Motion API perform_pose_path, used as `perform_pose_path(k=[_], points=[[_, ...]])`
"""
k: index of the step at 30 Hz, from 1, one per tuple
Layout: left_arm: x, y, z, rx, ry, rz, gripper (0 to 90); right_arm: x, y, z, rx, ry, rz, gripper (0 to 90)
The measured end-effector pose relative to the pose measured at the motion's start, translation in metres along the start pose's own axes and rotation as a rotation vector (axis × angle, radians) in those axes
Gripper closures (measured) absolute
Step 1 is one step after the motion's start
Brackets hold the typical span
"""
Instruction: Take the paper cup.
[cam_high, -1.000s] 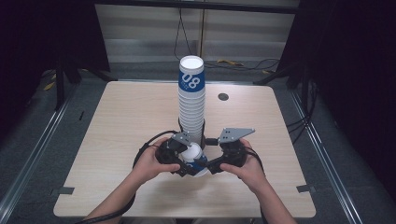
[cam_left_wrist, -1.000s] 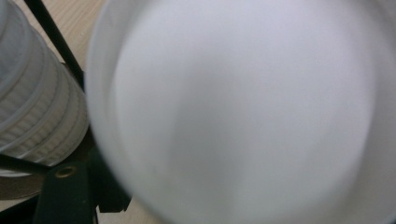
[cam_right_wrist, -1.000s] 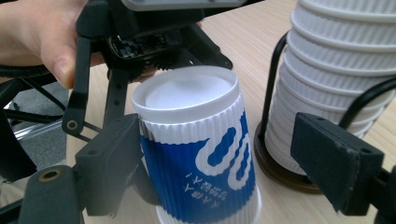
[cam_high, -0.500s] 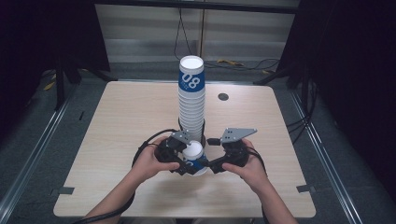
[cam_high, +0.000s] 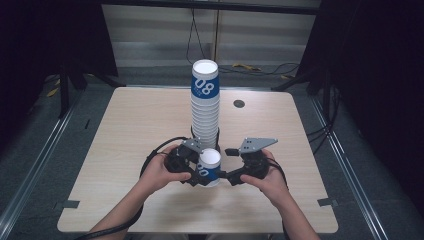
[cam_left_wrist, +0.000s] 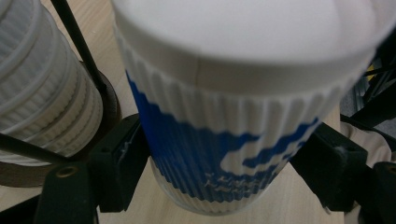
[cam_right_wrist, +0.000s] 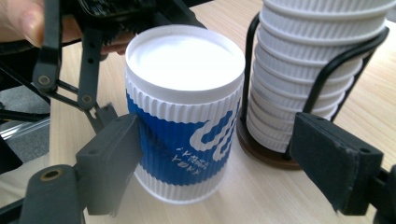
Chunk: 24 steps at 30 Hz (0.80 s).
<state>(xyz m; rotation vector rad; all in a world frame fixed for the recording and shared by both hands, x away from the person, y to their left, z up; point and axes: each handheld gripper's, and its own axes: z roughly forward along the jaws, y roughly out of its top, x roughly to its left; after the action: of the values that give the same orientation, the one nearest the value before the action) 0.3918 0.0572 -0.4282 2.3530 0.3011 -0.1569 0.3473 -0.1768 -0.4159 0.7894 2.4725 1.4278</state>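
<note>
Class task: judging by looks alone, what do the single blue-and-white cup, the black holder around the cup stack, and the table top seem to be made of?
Cup: probably paper, matte, with a ribbed wall and printed blue band. Holder: thin black rods, likely coated metal wire, on a dark round base of unclear material. Table top: pale wood grain, smooth; possibly laminate rather than solid wood.

Cup, frame centre: ribbed paper, matt white with blue print. Stacked cups, upper centre: same ridged paper. Holder: thin black wire, brown base. Table: pale wood-grain, smooth. Gripper pads: matt black, scuffed.
</note>
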Motion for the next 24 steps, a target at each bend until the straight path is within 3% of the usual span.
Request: perform_pose_path(k=[7,24], points=[[-0.0003,0.0023,-0.0001,0.017,-0.003,-0.002,22.9,0.0012,0.0010,-0.0010,0.001,-0.006,-0.009,16.3],[-0.0006,0.0049,0.0065,0.015,-0.008,0.002,22.9,0.0083,0.0068,0.0005,-0.030,0.031,-0.015,16.3]])
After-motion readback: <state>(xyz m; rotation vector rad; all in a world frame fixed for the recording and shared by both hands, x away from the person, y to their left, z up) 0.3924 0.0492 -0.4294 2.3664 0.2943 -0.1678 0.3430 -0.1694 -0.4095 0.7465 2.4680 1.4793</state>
